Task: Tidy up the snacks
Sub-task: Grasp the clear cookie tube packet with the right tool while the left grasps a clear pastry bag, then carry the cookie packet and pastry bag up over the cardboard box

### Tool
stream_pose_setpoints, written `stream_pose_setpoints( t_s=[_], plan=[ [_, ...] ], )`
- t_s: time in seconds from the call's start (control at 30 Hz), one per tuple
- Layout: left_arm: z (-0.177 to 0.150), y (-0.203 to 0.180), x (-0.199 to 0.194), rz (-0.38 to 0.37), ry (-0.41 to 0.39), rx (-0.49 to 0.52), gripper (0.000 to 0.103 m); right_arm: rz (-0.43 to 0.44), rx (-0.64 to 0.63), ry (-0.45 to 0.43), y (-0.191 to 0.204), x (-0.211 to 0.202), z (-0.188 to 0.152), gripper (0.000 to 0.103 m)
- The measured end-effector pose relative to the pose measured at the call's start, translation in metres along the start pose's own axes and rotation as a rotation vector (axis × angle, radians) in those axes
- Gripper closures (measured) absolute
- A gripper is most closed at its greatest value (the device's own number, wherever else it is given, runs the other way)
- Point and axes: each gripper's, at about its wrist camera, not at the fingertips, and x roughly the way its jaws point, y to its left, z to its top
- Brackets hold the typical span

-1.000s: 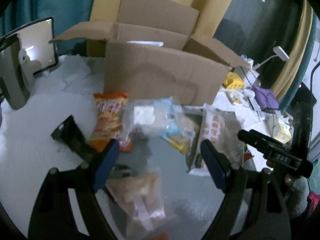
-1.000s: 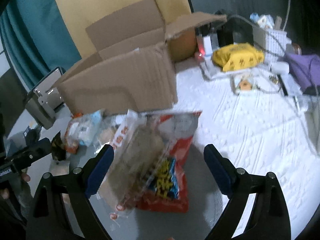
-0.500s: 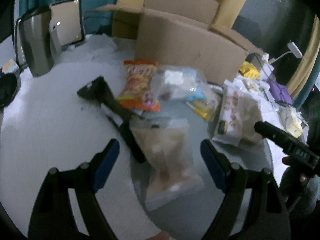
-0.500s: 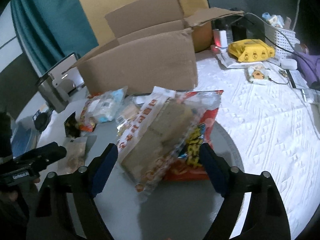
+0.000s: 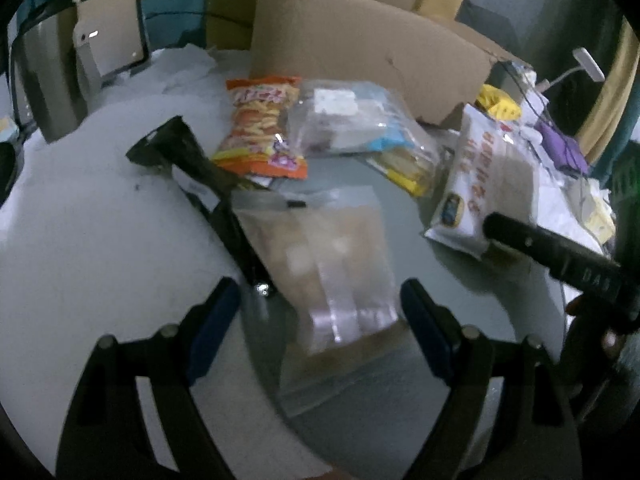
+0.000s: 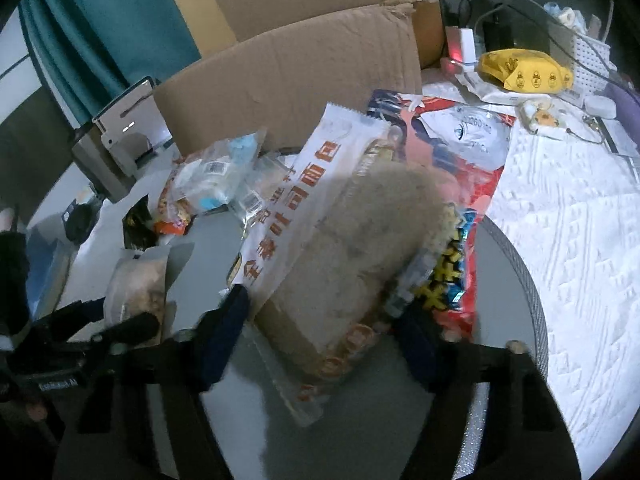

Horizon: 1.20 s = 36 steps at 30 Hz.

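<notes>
Early stage of sorting, judged from the layout: open cardboard box [image 5: 360, 52] standing behind the heap, its inside not visible, so contents cannot be told. Snacks spread loose on the grey table [image 5: 100, 240]: orange chip bag [image 5: 260, 128] and clear bag of small packets [image 5: 352, 120] touching the box front, black wrapper [image 5: 188, 168] beside them, clear pouch of pale pieces [image 5: 324, 264] nearest. Left gripper [image 5: 320, 320] wide, fingers either side of that pouch's near end, no contact evident. Right gripper [image 6: 324, 340] narrower, jaws having just been closing, with the white bread bag [image 6: 340, 248] between them; pads at or near its sides, firm pinch not confirmed owing to blur. Red snack bag [image 6: 460, 152] lying under the bread bag. Remaining, apparently: lifting both bags, then transferring every loose packet, none visibly put away so far.
</notes>
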Motion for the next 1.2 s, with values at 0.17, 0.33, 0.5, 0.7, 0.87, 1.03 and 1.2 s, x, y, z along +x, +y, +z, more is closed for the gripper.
stream_pose_setpoints(
  t_s=[0.17, 0.33, 0.5, 0.7, 0.87, 1.03, 1.2],
  plan=[
    [-0.002, 0.002, -0.005, 0.010, -0.006, 0.014, 0.033, 0.035, 0.012, -0.020, -0.003, -0.006, -0.002, 0.058],
    [-0.005, 0.010, -0.016, 0.006, -0.015, 0.018, 0.054, 0.047, -0.006, -0.038, 0.002, -0.015, -0.001, 0.067],
    [-0.010, 0.002, -0.026, -0.016, -0.025, 0.053, 0.057, 0.068, -0.032, -0.062, 0.010, -0.028, 0.000, 0.075],
    [-0.009, -0.010, -0.038, -0.051, -0.050, 0.077, 0.059, 0.088, -0.080, -0.107, 0.023, -0.047, 0.003, 0.081],
    [0.002, -0.016, -0.050, -0.071, -0.092, 0.096, 0.060, 0.089, -0.090, -0.131, 0.025, -0.054, 0.007, 0.083],
    [0.016, -0.019, -0.059, -0.071, -0.134, 0.111, 0.060, 0.088, -0.108, -0.164, 0.028, -0.064, 0.016, 0.083],
    [0.034, -0.017, -0.068, -0.070, -0.176, 0.117, 0.060, 0.091, -0.130, -0.200, 0.030, -0.073, 0.030, 0.083]
  ],
)
